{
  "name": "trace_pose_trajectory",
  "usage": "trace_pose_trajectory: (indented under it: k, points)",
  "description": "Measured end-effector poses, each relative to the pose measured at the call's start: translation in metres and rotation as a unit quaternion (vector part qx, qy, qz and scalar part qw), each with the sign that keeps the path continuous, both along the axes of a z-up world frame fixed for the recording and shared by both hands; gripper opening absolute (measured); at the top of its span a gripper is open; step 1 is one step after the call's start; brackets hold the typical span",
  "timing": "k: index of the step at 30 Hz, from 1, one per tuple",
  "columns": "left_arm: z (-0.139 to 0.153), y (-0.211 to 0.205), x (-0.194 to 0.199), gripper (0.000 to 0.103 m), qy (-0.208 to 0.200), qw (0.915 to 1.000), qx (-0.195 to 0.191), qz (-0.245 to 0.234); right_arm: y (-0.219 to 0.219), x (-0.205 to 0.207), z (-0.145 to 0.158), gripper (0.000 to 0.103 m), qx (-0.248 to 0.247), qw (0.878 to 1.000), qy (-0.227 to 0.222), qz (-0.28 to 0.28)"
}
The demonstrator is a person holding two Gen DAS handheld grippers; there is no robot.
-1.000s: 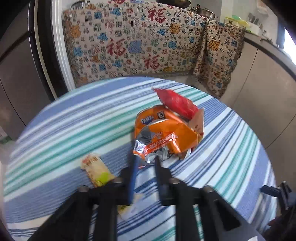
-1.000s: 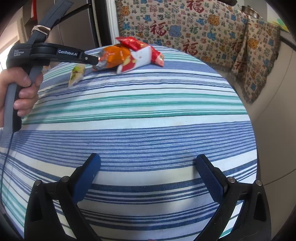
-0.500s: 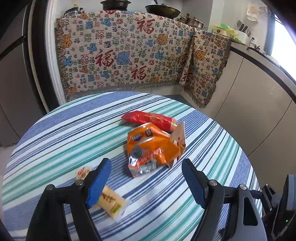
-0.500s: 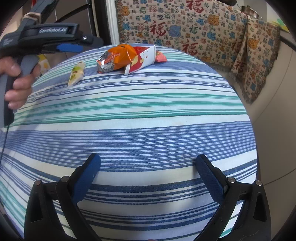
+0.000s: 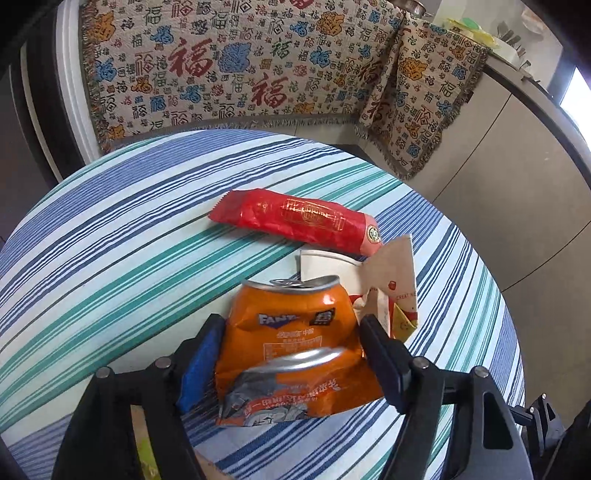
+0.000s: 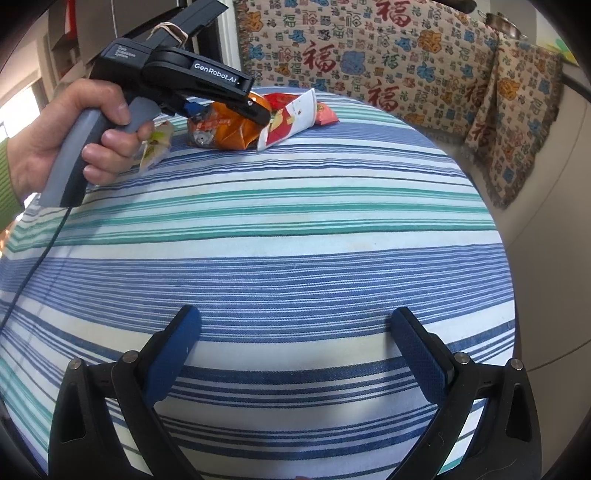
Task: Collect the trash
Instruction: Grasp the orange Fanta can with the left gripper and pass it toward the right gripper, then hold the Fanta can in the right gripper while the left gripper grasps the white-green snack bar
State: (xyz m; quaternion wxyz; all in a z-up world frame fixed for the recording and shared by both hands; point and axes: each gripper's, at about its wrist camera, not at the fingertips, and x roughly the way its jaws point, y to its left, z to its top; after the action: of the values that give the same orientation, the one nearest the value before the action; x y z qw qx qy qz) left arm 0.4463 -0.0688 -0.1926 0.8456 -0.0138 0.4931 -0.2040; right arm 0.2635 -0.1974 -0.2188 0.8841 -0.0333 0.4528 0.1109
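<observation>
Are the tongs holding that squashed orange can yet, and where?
The left tongs straddle the can at its crumpled middle and have just been closing; whether the pads press cannot be told. The right tongs hold nothing.

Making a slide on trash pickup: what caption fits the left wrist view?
Left gripper, jaws just closing, straddles a crushed orange Fanta can beside a red snack wrapper on the striped tablecloth.

A round table [image 6: 295,229] wears a tablecloth [image 5: 122,236] striped in blue, teal and white. Behind it, a fringed cream blanket [image 5: 236,70] printed with red, blue and orange characters drapes over a counter, beside plain beige cabinet fronts [image 5: 517,206]. A pot [image 6: 506,27] sits on top.
</observation>
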Motion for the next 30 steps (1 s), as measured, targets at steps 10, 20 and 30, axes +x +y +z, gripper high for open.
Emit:
trace_pose_trajectory:
  k: [10, 20, 30]
  points:
    - [0.051, 0.065, -0.114, 0.000, 0.002, 0.9963, -0.086, 0.005, -0.001, 0.000, 0.000, 0.103, -0.001, 1.000, 0.000, 0.000]
    - [0.012, 0.098, -0.220, 0.071, -0.018, 0.9984, -0.047, 0.024, -0.003, -0.001, 0.000, 0.103, -0.003, 1.000, 0.000, -0.004]
    - [-0.009, 0.088, -0.195, 0.081, -0.052, 0.9959, 0.035, 0.065, 0.027, 0.017, 0.029, 0.099, 0.077, 0.993, -0.025, 0.082]
